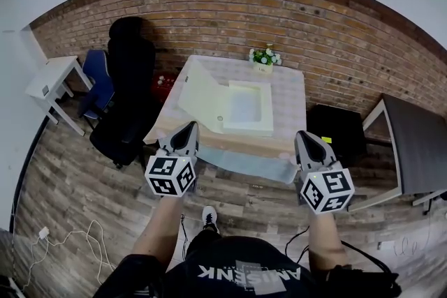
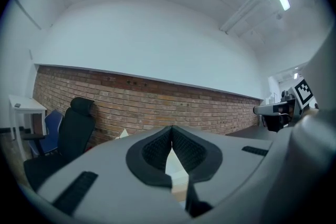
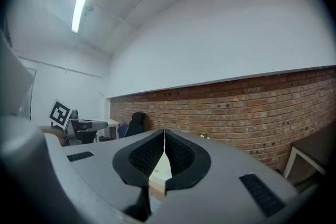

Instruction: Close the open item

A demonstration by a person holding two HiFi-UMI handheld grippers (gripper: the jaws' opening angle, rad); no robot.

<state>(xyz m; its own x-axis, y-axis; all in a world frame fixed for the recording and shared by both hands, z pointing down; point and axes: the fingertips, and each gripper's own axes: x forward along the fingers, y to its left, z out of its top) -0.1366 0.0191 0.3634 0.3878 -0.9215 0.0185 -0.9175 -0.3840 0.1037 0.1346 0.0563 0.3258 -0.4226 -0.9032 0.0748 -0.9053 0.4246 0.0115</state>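
Sitting open at the middle of the head view, a white box (image 1: pixel 248 126) rests on the table (image 1: pixel 290 98). Its lid (image 1: pixel 199 91) is swung up and leans toward the left of the frame. A small plant (image 1: pixel 264 57) stands at the table's far edge, above the box in the picture and apart from it.

Both tools hang in the lower half of the frame, close to the table's near edge. The left tool (image 1: pixel 190 128) is at the lower left of the box and the right tool (image 1: pixel 305 136) at its lower right. Each points toward the brick wall (image 1: pixel 335 31).

In the left gripper view, the 2 dark ribbed pads meet at their tips, so that tool is closed and holds nothing. Only a thin wedge stays free lower down, and the pale box shows through it. The right gripper view gives the same reading: pads together, nothing gripped, and a pale sliver of box beyond the gap.

At the left of the table stands a black chair (image 1: pixel 129 101), with a blue chair (image 1: pixel 94 77) and a white side table (image 1: pixel 52 77) further left. A dark table (image 1: pixel 419 143) fills the right edge. A cable (image 1: pixel 70 241) trails over the wooden floor (image 1: pixel 70 178) at lower left.
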